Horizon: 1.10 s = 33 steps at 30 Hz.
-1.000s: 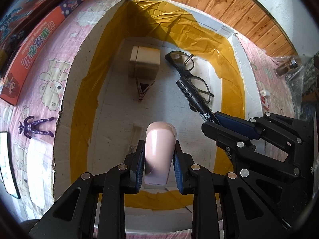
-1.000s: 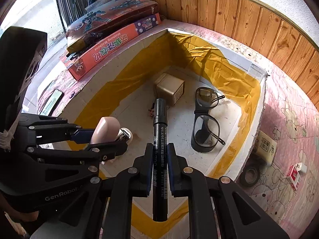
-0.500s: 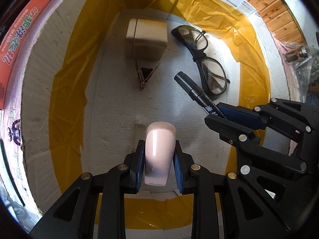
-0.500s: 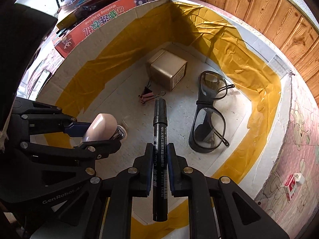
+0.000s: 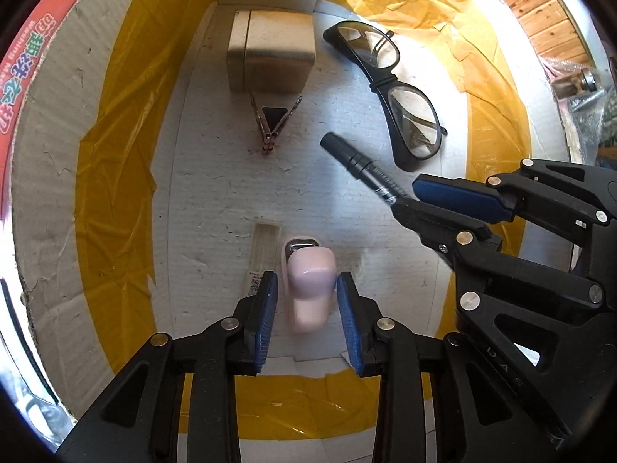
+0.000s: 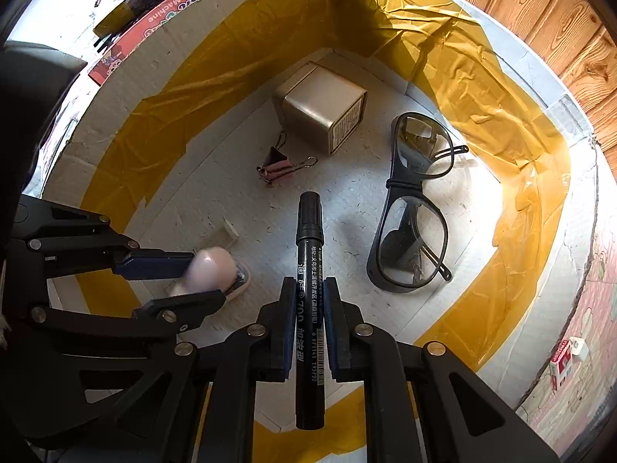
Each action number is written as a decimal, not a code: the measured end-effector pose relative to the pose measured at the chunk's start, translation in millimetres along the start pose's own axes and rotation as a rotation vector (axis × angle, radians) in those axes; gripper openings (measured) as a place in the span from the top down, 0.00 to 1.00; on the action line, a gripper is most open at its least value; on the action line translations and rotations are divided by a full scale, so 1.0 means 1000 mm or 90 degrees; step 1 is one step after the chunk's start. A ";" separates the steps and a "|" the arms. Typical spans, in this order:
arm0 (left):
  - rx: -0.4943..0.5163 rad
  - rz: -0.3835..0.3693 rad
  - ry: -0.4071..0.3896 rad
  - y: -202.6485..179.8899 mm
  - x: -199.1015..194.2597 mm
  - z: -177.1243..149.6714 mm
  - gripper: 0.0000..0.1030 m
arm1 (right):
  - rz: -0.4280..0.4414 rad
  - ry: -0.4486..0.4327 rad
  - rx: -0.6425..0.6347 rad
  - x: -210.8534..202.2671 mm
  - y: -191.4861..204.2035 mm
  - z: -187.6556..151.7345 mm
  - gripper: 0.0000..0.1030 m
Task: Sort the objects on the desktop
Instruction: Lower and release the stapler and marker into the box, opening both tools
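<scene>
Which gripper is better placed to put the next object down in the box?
Right. The right gripper holds the marker over the box floor; the left gripper is open around the pink stapler.

The left gripper [image 5: 306, 318] stands with its jaws apart around a pink stapler [image 5: 310, 289] lying on the floor of the cardboard box [image 5: 46, 146], gaps showing on both sides. To the right, the right gripper [image 5: 435, 204] clamps a black marker [image 5: 356, 162] (cap pointing toward the binder clip [image 5: 272, 123]).
</scene>
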State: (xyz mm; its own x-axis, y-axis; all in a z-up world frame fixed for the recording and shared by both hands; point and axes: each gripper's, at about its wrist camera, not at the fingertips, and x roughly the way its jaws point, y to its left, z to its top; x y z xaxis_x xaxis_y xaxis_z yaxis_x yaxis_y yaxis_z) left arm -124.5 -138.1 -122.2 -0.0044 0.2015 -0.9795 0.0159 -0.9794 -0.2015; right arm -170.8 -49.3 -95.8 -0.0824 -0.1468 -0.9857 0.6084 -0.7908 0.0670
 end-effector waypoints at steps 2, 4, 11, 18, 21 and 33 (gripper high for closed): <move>-0.004 0.003 -0.002 0.003 -0.004 -0.002 0.64 | -0.001 -0.003 0.005 -0.003 0.000 -0.001 0.85; -0.005 0.011 -0.009 0.004 -0.009 -0.006 0.64 | 0.000 -0.006 0.011 -0.006 -0.001 -0.002 0.84; 0.004 0.027 -0.018 0.006 -0.026 -0.026 0.64 | 0.001 -0.017 0.010 -0.018 0.006 -0.012 0.83; 0.010 0.043 -0.030 0.007 -0.044 -0.046 0.64 | -0.006 -0.022 0.004 -0.030 0.010 -0.023 0.78; 0.014 0.049 -0.036 0.008 -0.053 -0.056 0.64 | -0.015 -0.028 0.005 -0.038 0.005 -0.026 0.78; 0.046 0.111 -0.126 -0.038 -0.105 -0.063 0.64 | -0.051 -0.111 0.013 -0.076 0.000 -0.036 0.66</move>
State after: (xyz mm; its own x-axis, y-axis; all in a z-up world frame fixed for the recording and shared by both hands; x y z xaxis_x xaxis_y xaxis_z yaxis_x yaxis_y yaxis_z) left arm -61.9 -120.6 -11.7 -0.2026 0.0294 -0.9788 -0.0385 -0.9990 -0.0220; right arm -136.1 -16.9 -26.8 -0.2666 -0.1828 -0.9463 0.5788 -0.8154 -0.0056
